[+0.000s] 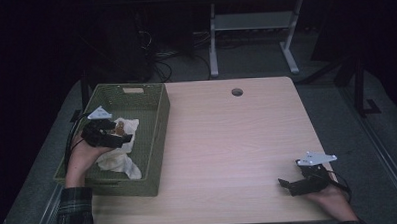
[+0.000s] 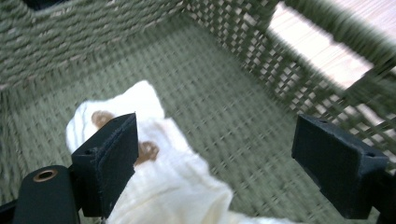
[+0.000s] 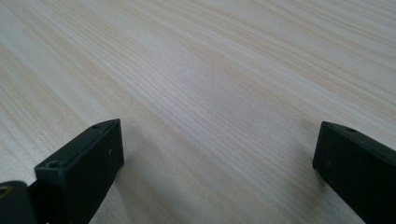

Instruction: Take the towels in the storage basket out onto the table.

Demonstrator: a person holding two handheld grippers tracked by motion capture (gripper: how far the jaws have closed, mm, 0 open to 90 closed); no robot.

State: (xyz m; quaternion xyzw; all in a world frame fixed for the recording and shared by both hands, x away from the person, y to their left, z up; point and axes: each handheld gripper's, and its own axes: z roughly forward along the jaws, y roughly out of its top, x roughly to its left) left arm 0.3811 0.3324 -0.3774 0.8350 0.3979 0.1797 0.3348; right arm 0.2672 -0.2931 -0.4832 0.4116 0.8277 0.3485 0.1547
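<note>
A green woven basket (image 1: pixel 157 138) stands on the left side of the wooden table (image 1: pixel 227 141). Inside it lies a crumpled white cloth (image 1: pixel 120 157) with brown marks. My left gripper (image 1: pixel 125 136) hovers inside the basket above the cloth. In the left gripper view its jaws stand wide apart and open (image 2: pixel 212 158), with the cloth (image 2: pixel 163 186) below them and the basket floor (image 2: pixel 196 88) beyond. My right gripper (image 1: pixel 285 184) rests low near the table's front right. Its jaws are wide open (image 3: pixel 217 158) over bare wood (image 3: pixel 210 84).
A round cable hole (image 1: pixel 237 92) sits near the table's far edge. Beyond the table stand a white desk frame (image 1: pixel 254 35) and cables on the dark floor. The table's middle is bare wood.
</note>
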